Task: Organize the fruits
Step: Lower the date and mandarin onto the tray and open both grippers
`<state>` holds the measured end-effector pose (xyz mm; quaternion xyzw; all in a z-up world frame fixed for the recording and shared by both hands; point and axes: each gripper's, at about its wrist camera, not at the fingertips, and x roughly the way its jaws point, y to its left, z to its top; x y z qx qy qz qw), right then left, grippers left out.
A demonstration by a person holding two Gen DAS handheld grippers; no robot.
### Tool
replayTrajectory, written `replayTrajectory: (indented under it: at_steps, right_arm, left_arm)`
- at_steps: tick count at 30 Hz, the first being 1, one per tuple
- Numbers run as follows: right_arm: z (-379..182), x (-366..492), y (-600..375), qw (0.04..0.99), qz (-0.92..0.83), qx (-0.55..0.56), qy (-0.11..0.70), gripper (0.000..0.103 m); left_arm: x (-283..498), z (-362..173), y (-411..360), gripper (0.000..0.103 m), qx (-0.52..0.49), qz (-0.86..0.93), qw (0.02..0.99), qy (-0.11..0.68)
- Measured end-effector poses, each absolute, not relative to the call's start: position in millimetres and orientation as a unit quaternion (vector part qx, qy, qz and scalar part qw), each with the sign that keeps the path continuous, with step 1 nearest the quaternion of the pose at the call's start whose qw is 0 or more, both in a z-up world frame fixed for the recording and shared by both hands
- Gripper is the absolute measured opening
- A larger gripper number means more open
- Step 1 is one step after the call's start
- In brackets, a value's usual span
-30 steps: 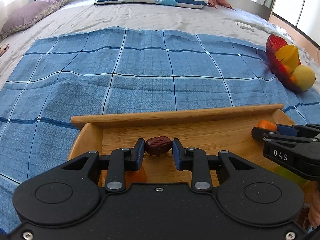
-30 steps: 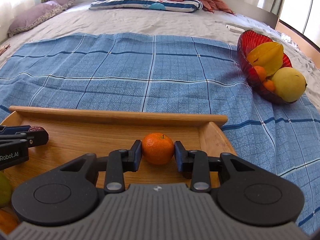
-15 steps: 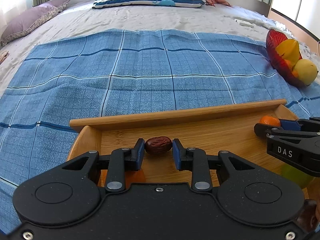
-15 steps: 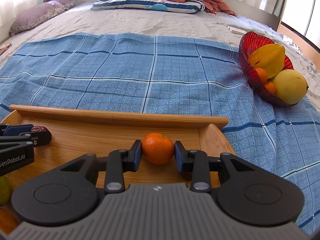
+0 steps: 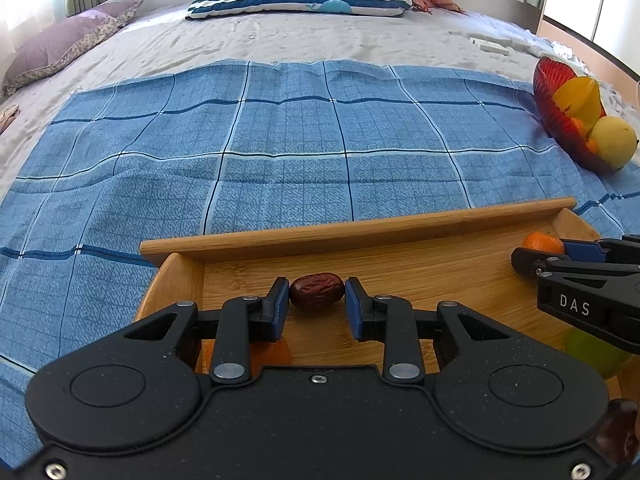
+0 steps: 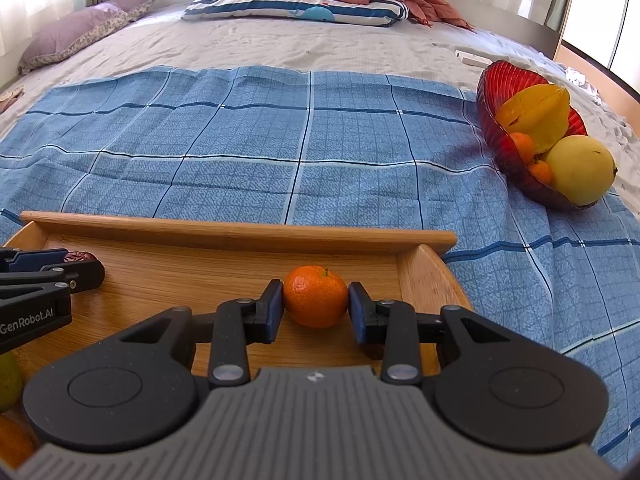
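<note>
Fruits are what this job is about, and two of them are being pinched right now. The left gripper squeezes a wrinkly brown date from both sides, so it cannot roll away. The right gripper pinches a little orange mandarin the same way. Both fruits sit over the wooden tray, which lies on a blue checked cloth on the bed. Both claws point slanting down, likely so the fruits can be lifted out cleanly. At about two o'clock in the right view sits a red bowl with a yellow starfruit and a pale round fruit. I think the held fruits may go there next.
</note>
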<state>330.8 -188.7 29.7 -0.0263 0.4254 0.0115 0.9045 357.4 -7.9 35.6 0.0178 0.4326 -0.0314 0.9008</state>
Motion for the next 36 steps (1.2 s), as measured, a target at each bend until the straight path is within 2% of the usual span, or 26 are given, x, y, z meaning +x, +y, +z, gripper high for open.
replayTrajectory:
  at_steps: [15, 23, 28, 36]
  right_arm:
    - [26.9, 331.1, -191.0, 0.905, 0.009, -0.022, 0.425, 0.055]
    - [26.5, 330.9, -190.3, 0.905, 0.013, -0.024, 0.424, 0.056]
    - [28.1, 328.9, -188.9, 0.908, 0.019, -0.025, 0.418, 0.067]
    - [31.7, 326.1, -189.6, 0.913, 0.017, -0.023, 0.408, 0.073]
  left_arm:
    - [356.6, 34.5, -9.8, 0.031, 0.024, -0.028, 0.903, 0.428]
    - [356.5, 34.2, -12.4, 0.049, 0.019, -0.033, 0.904, 0.425]
    - [355.9, 35.0, -15.7, 0.057, 0.013, -0.037, 0.904, 0.425]
    - [353.0, 39.6, -13.0, 0.067, 0.020, -0.026, 0.908, 0.417]
